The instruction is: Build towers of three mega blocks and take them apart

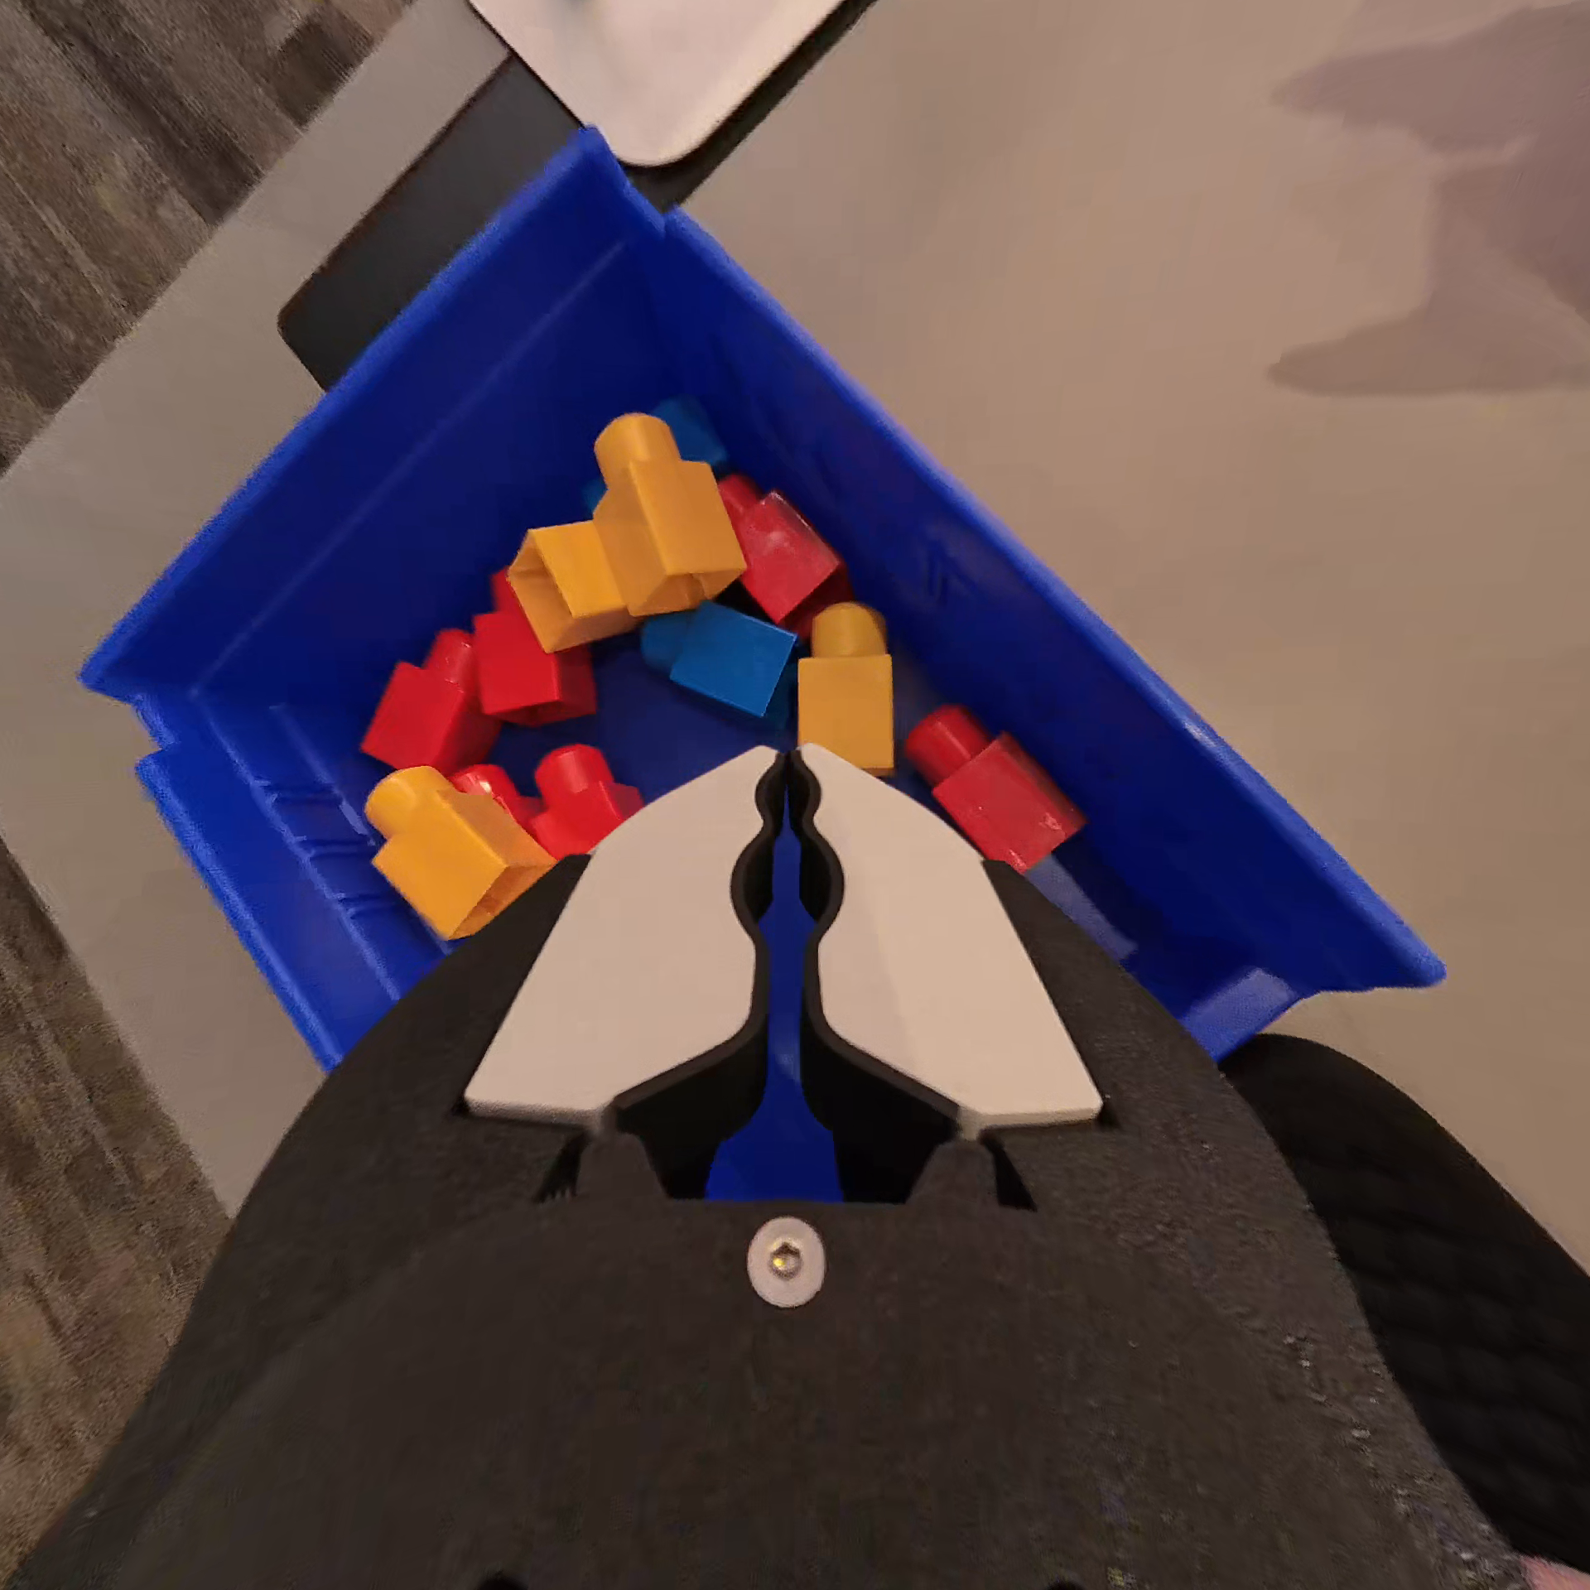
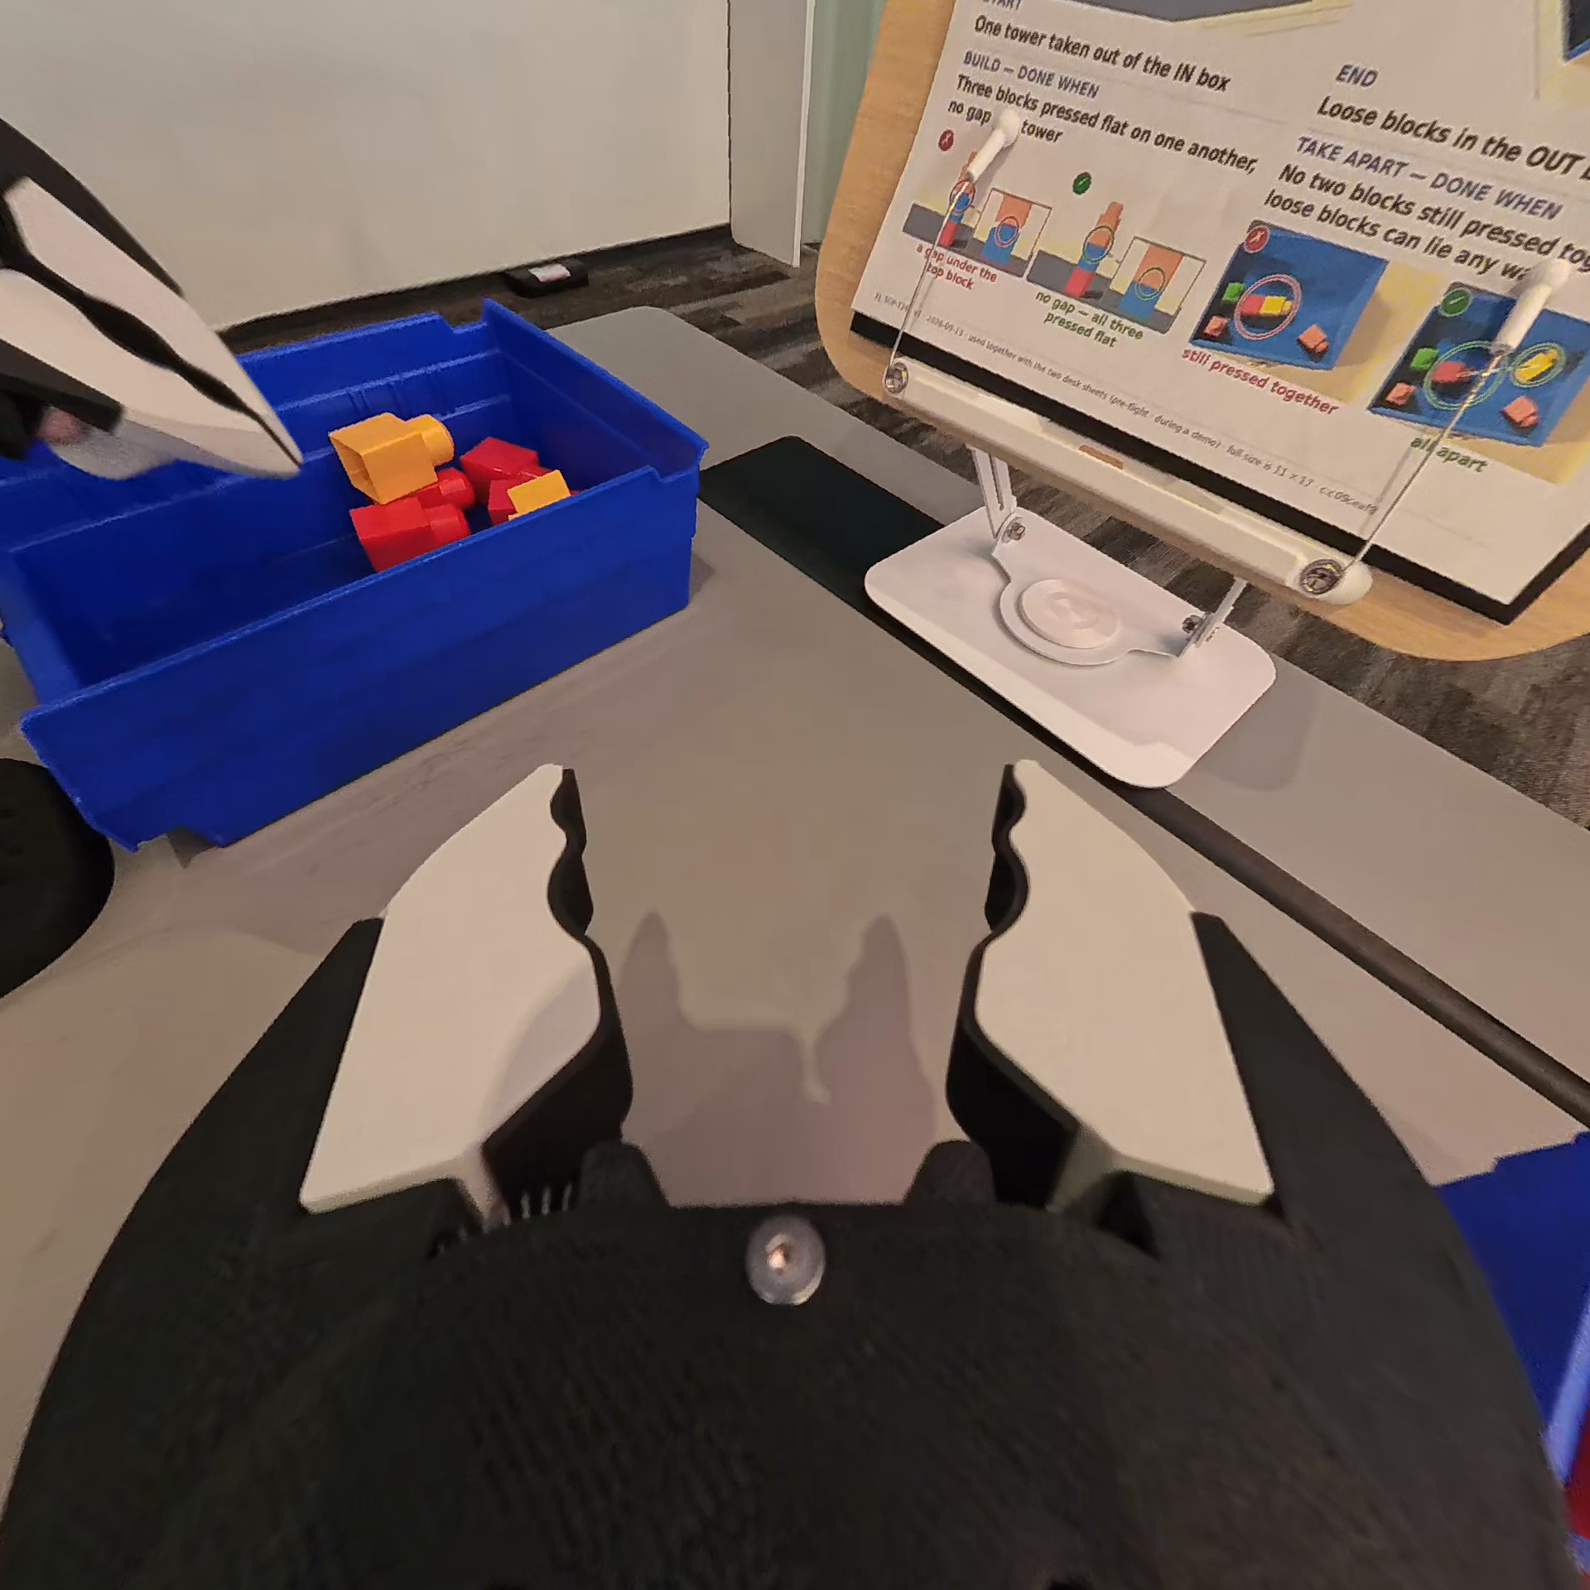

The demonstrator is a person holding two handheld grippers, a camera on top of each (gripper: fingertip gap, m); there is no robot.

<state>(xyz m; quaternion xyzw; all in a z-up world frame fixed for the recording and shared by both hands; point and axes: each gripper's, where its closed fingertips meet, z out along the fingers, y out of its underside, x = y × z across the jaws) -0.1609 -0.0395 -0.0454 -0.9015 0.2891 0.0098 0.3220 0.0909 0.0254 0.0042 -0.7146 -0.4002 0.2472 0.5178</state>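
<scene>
A blue bin (image 1: pixel 989 551) holds several loose red, yellow and blue mega blocks. My left gripper (image 1: pixel 786 757) hangs over the bin, shut with nothing between its pads, its tips just short of a yellow block (image 1: pixel 846 697) and a blue block (image 1: pixel 731 656). A red block (image 1: pixel 1002 791) lies to its right. In the right wrist view the same bin (image 2: pixel 361 680) stands at the left with the left gripper (image 2: pixel 284 460) above it. My right gripper (image 2: pixel 787 796) is open and empty over the grey table (image 2: pixel 774 688).
A white stand base (image 2: pixel 1110 680) holding a tilted instruction board (image 2: pixel 1247 258) sits at the table's far right edge. A black strip (image 2: pixel 800 508) runs along the table behind the bin. Carpeted floor lies beyond the table edge. My hands' fingertips stand some 30 cm from each other.
</scene>
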